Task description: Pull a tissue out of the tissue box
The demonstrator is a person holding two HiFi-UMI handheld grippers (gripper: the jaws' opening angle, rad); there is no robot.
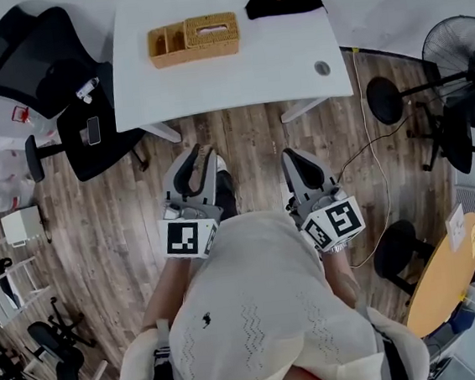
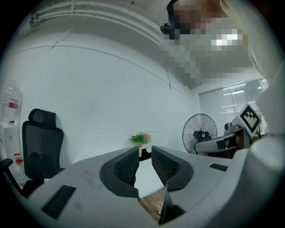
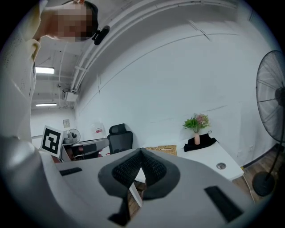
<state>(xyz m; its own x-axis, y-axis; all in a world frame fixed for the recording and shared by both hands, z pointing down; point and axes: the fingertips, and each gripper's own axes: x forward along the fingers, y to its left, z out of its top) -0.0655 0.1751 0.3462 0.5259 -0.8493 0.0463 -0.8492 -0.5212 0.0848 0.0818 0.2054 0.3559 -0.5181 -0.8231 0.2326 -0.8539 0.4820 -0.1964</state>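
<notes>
while i stand back from the white worktop [image 1: 292, 65], nothing of the task has begun: this is the approach step. the tissue box [image 1: 212, 34], a woven wicker one, sits on the far half of the worktop, joined or pressed to an open wicker tray [image 1: 167, 45] on its left; can't tell which. a pale strip shows in the box's top slot, probably the tissue, too small to be sure.

both grippers are held low over the wooden floor [image 1: 249, 137], well apart from the box. my left gripper [image 1: 202, 153] has a narrow gap between the jaws, nothing in it. my right gripper [image 1: 293, 155] has its jaws closed tip to tip, empty. in the right gripper view the box [image 3: 164, 149] peeks just above the jaw tips, so that side is already aimed roughly at it.

next move as i judge it: step in, bring the right gripper over the slot, spread its jaws, then pinch only the raised tissue and pull straight up. the left could press on the box, since a light wicker box may lift with the tissue.
</notes>
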